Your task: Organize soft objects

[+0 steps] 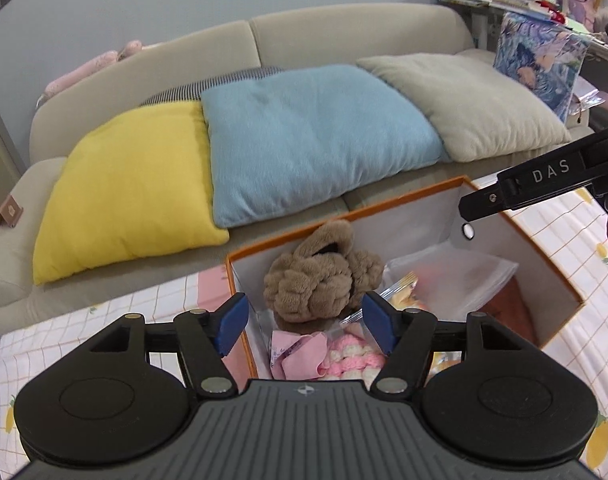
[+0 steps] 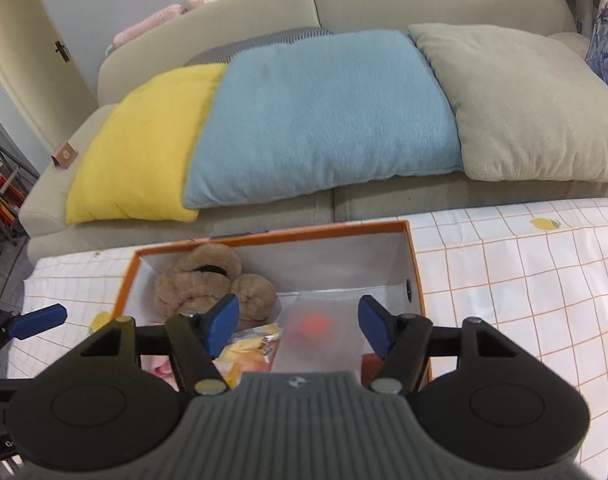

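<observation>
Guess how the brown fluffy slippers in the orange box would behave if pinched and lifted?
The brown fluffy slippers look plush and lumpy, so they would probably compress and sag. Likely light for their bulk. Two pieces lie heaped in the orange box; pinching one may drag or leave the other.

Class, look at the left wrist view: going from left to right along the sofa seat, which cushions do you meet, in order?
Yellow cushion → blue cushion → beige cushion.
</observation>
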